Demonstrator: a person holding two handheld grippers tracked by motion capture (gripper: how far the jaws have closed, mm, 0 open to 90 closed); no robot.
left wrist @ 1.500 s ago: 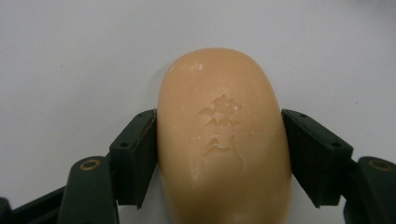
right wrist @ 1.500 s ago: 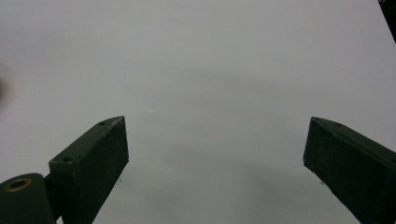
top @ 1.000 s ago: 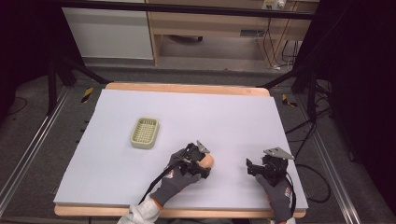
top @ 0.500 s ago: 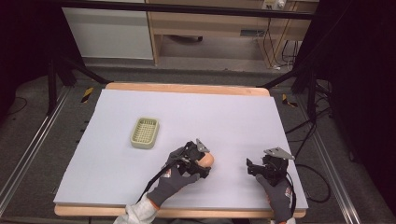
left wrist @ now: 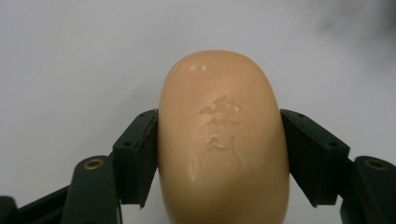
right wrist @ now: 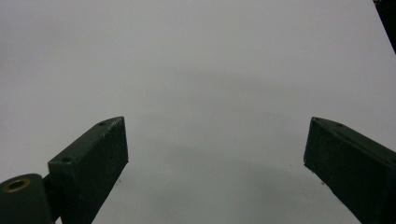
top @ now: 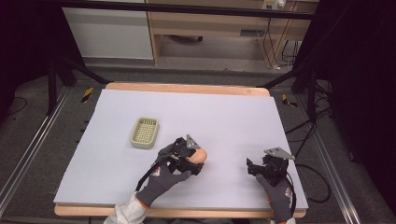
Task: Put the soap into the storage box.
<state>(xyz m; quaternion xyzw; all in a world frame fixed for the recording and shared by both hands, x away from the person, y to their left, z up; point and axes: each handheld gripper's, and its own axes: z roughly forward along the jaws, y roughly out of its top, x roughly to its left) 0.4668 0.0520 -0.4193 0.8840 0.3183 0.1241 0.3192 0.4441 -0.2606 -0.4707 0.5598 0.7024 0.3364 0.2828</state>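
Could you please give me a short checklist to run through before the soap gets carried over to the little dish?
1. Grip on soap: left hand-held gripper has both jaws pressed against the sides of the soap: ok.
2. Soap centred between the jaws: ok.
3. Soap lifted off the table: cannot tell.
4. Dish free to receive it: looks empty, ok.
5. Path from soap to dish: nothing between them, ok.
6. Right hand-held gripper out of the way: open, off to the side, ok.

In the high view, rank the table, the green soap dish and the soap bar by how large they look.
1. Table, by far the largest.
2. Green soap dish.
3. Soap bar, partly hidden in the left tool, so its full size is unsure.
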